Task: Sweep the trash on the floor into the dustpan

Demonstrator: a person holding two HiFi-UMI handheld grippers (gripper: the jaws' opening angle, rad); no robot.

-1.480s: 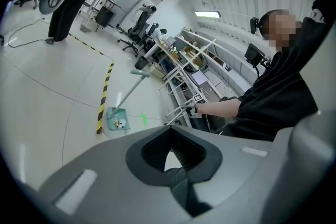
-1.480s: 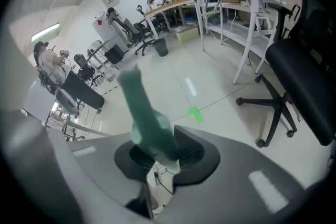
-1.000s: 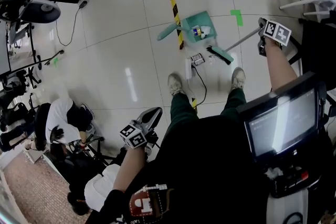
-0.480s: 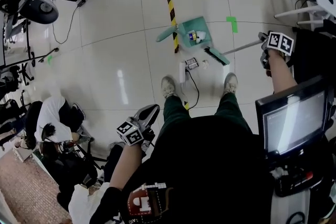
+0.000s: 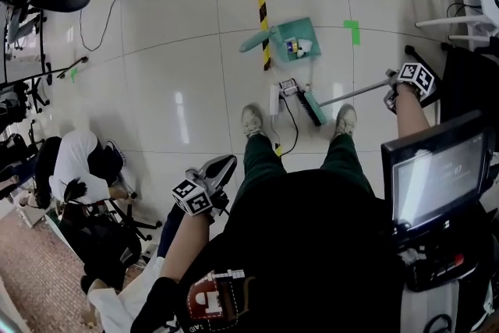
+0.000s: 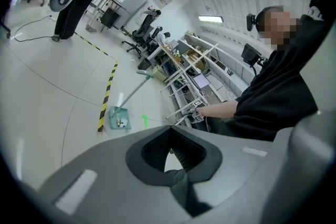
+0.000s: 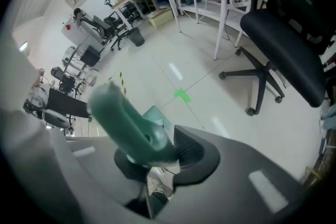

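Note:
A teal dustpan point(image 5: 292, 43) stands on the pale floor by the yellow-black tape, with small trash inside and its long handle upright point(image 6: 134, 89). A small boxy piece of trash point(image 5: 289, 86) lies just in front of it. The broom head point(image 5: 314, 107) rests on the floor to the right of that trash, near my right shoe. Its grey pole runs up to my right gripper point(image 5: 405, 82), which is shut on the broom's teal grip point(image 7: 131, 123). My left gripper point(image 5: 207, 187) hangs low by my left leg, shut with nothing in it point(image 6: 170, 152).
A white power strip point(image 5: 274, 100) and its black cable lie between my shoes point(image 5: 251, 121). A green tape mark point(image 5: 352, 31) is right of the dustpan. Office chairs point(image 7: 283, 50), white desks and a crouched person point(image 5: 78, 168) ring the floor.
The broom head has been drawn back from beside the dustpan toward my right shoe and turned more lengthwise. The right gripper shifted slightly. The left gripper stayed put.

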